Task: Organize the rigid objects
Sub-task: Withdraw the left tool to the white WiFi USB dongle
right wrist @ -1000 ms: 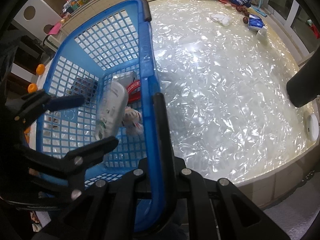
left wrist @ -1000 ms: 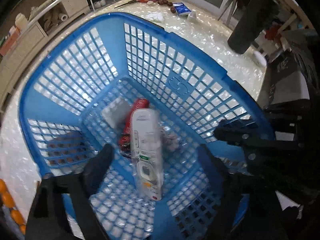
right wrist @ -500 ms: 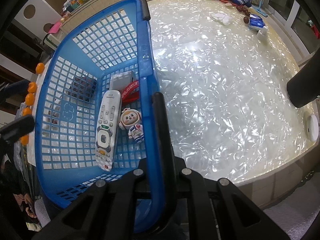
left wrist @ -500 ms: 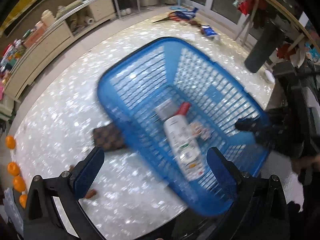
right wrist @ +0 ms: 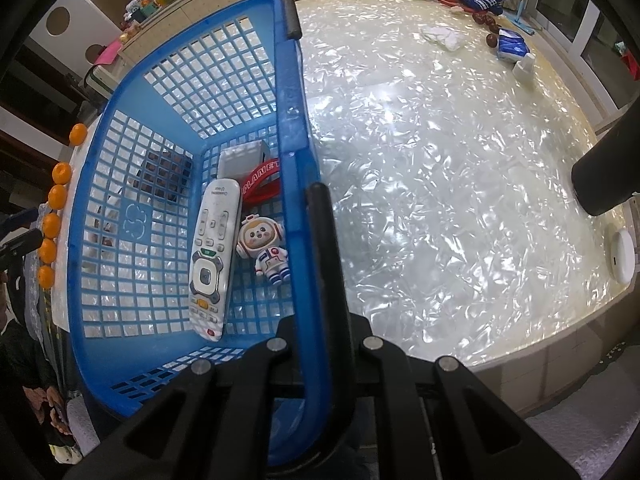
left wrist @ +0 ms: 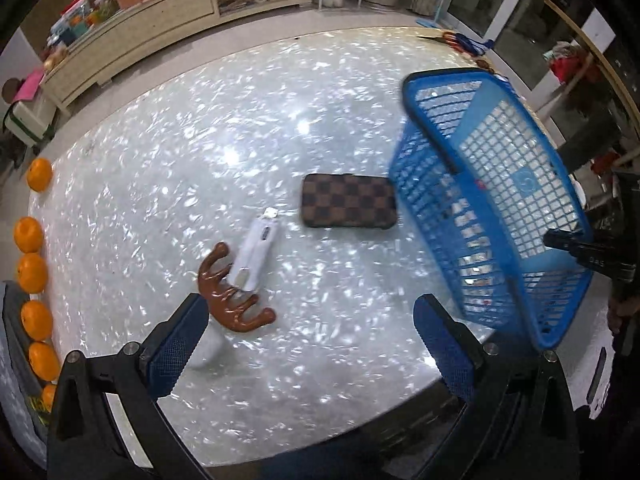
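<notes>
On the shiny table, L to R: loose bits, then basket.
Left gripper (left wrist: 312, 328) gapes empty over brown comb (left wrist: 230, 300) & white stick (left wrist: 256, 252); wallet (left wrist: 348, 206) beside blue basket (right wrist: 292, 92), R gripper (right wrist: 320, 280) clamped on its rim. Approach comb low, square, w/ basket steady.

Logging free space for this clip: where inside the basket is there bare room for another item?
The basket floor left of the remote, toward the logo wall, is bare. The right strip is crowded: astronaut toy, red band, white box.
</notes>
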